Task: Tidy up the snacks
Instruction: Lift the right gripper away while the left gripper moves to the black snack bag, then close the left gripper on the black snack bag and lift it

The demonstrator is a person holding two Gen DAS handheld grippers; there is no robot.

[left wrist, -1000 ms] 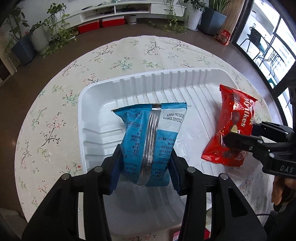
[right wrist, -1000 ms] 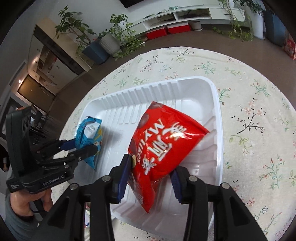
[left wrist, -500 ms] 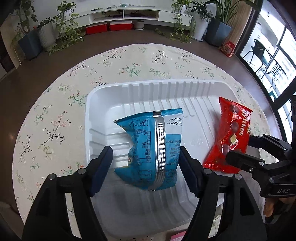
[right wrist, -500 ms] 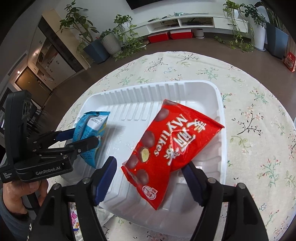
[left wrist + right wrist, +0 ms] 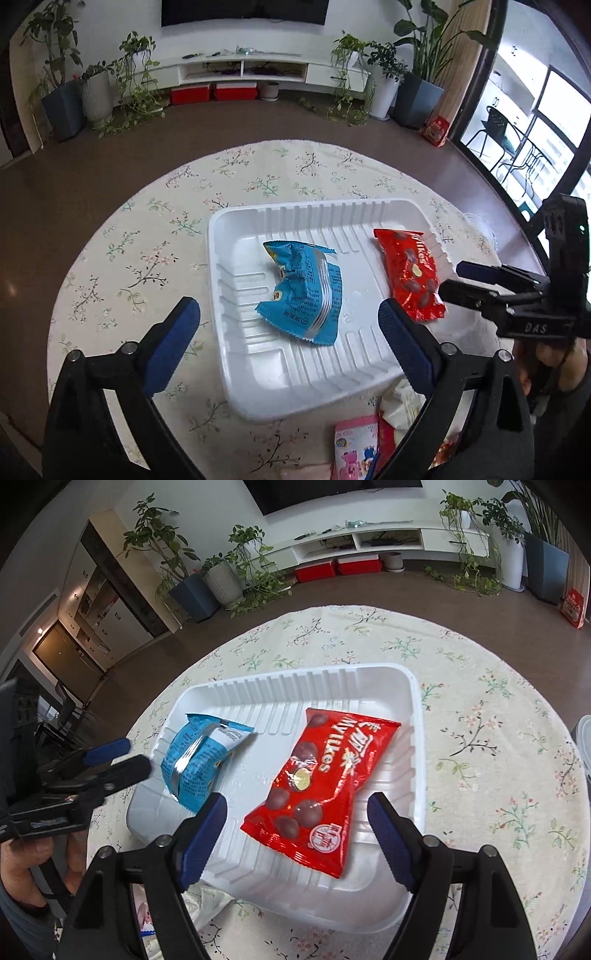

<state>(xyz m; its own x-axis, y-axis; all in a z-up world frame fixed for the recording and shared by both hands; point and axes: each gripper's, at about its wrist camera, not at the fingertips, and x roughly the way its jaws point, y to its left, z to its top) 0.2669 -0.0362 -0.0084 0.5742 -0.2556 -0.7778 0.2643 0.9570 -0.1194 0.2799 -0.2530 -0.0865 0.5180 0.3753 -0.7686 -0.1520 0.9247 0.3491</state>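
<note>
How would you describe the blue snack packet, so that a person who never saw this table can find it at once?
On the round table with the floral cloth stands a white ribbed tray. Two packets lie inside it, apart from each other. The blue snack packet is the crumpled one with a silver seam down its back, nearer the left gripper; its neighbour, the red packet, is flatter and shows chocolate balls.

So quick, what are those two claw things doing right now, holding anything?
Left gripper: jaws opening, empty; blue packet lies in the tray.
Right gripper: jaws opening, empty; red packet lies in the tray.
</note>
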